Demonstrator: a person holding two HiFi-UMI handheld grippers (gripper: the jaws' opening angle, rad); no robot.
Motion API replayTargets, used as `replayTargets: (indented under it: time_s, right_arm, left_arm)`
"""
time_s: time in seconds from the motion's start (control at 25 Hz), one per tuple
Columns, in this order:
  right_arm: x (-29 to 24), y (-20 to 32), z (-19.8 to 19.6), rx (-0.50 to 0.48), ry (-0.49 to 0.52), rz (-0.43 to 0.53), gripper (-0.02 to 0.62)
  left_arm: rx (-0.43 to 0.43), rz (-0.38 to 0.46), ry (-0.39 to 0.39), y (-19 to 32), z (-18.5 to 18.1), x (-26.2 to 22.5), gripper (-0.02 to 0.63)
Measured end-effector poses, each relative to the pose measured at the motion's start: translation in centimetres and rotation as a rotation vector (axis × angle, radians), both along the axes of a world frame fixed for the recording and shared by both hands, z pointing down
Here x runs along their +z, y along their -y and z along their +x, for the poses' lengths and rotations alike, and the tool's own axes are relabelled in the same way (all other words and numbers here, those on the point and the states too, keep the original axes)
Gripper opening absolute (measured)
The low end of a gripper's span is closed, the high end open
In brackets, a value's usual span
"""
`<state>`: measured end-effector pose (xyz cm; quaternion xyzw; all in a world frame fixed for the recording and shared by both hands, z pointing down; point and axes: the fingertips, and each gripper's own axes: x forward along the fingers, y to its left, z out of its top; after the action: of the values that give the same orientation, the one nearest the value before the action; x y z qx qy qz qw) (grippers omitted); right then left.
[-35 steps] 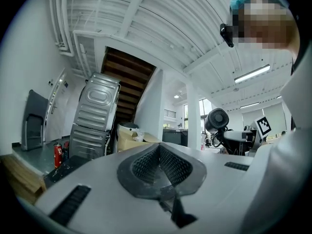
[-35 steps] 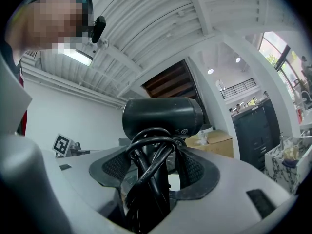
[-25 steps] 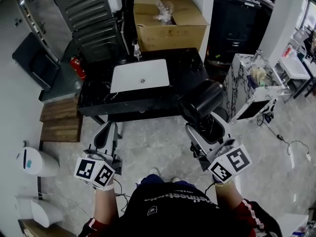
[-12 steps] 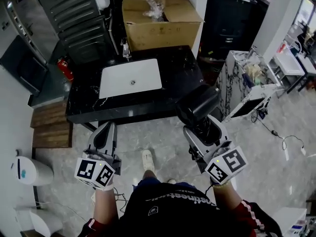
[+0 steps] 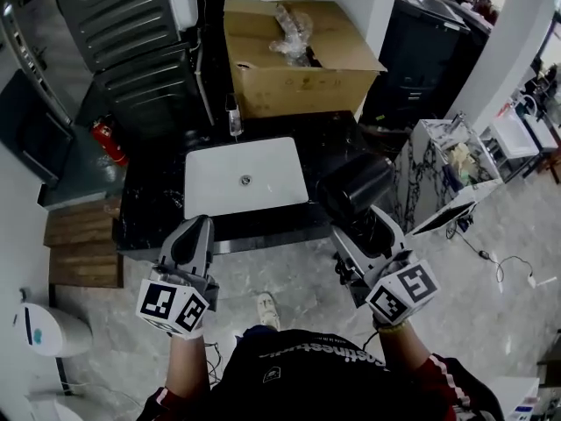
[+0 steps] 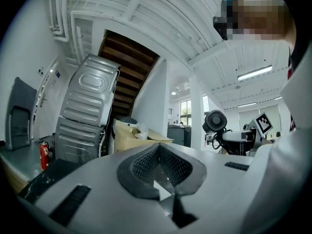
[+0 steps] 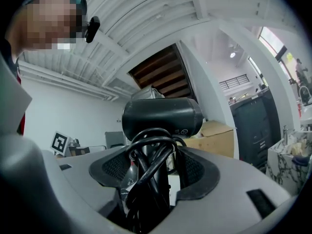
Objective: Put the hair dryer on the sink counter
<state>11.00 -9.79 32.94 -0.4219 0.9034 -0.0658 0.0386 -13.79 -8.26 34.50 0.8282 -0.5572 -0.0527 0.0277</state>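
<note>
A black hair dryer (image 5: 353, 185) stands upright in my right gripper (image 5: 359, 228), just off the front right edge of the black sink counter (image 5: 158, 204). In the right gripper view the jaws are shut on the hair dryer (image 7: 163, 116) at its handle, which has its black cord wound around it; my right gripper (image 7: 152, 177) points up and forward. My left gripper (image 5: 195, 235) hovers over the counter's front edge, in front of the white basin (image 5: 263, 191). In the left gripper view, my left gripper (image 6: 161, 172) has its jaws closed together with nothing between them.
A faucet (image 5: 234, 117) stands behind the basin, with an open cardboard box (image 5: 298, 68) beyond it. Grey appliances (image 5: 131, 24) and a fire extinguisher (image 5: 107, 140) are at left. A marble-patterned stand (image 5: 443, 160) is at right, wooden steps (image 5: 83, 244) at lower left.
The counter and basin have come nearer and now lie right ahead of both grippers. Both grippers keep the same pose; the hair dryer stays held in the right one.
</note>
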Motion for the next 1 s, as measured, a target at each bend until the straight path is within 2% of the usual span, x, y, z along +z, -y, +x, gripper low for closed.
replayTargets:
  time_s: [0.28,0.44,0.64,1.0]
  right_arm:
    - [-1.3,7.5,-6.5,0.032,-0.019,0.011,0.310]
    - [-1.1,9.5,-8.3,0.058,-0.030,0.003,0.310]
    - [0.3,11.0,-8.3,0.091,-0.052,-0.042,0.310]
    - [1.3,14.5,-7.5,0.069,-0.057,-0.083,0.310]
  left_arm:
    - [0.033,0.009,-0.020,7.7,-6.6,-0.6,0.015]
    - [0.053,0.007,-0.023,10.8,-8.3,-0.2,0.015]
    - [0.102,-0.020,-0.046,13.0,-7.4,1.0,0.015]
    - [0.131,-0.030,-0.052,15.8,-4.4,1.2,0.015]
